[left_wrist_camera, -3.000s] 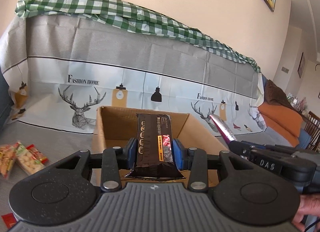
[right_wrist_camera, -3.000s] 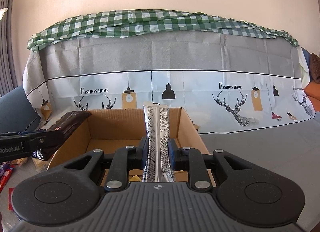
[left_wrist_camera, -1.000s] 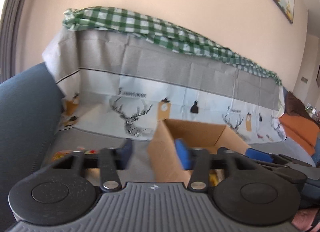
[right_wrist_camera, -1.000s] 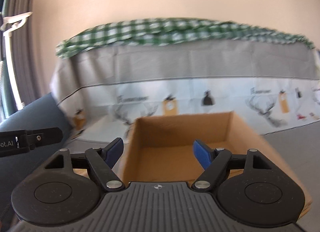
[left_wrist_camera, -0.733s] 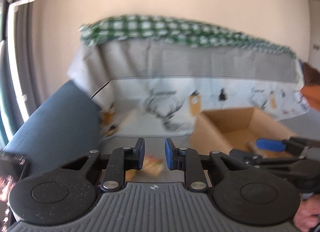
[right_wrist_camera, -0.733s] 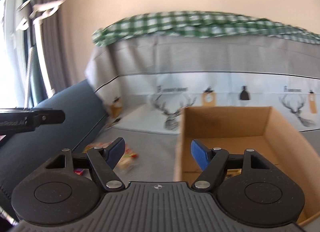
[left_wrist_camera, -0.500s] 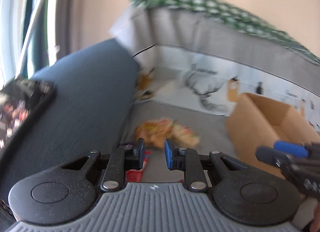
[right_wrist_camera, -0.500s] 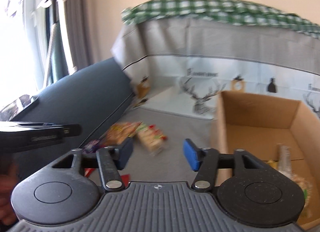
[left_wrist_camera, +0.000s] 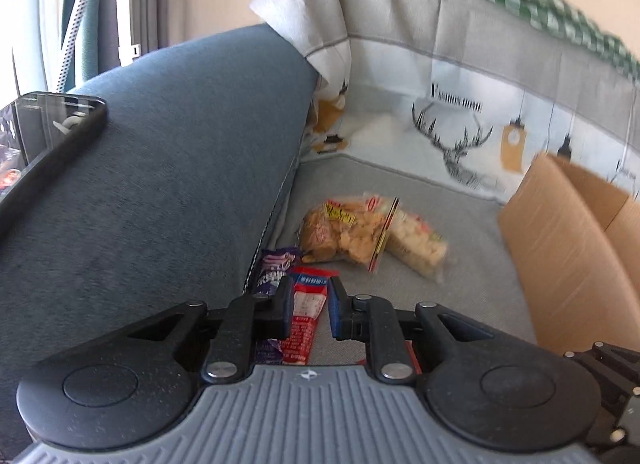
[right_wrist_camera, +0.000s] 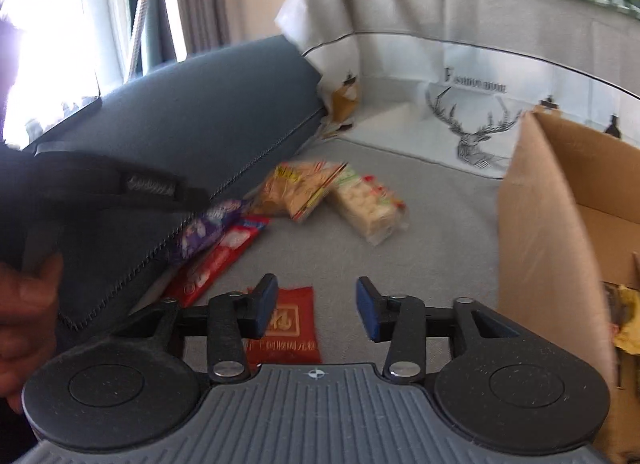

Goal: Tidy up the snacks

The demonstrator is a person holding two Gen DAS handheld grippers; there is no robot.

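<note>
Left wrist view: your left gripper (left_wrist_camera: 307, 306) is closing, nothing pinched yet — the red stick packet (left_wrist_camera: 306, 316) lies between its jaws, beside a purple packet (left_wrist_camera: 274, 268) you could snag. Your right gripper (right_wrist_camera: 316, 306), parted and empty, hovers over the red sachet (right_wrist_camera: 290, 326).

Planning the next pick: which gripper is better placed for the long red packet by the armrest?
Left. The left gripper already frames the long red packet with its jaws closing. The right gripper is open over bare cushion, beside the flat red sachet.
</note>
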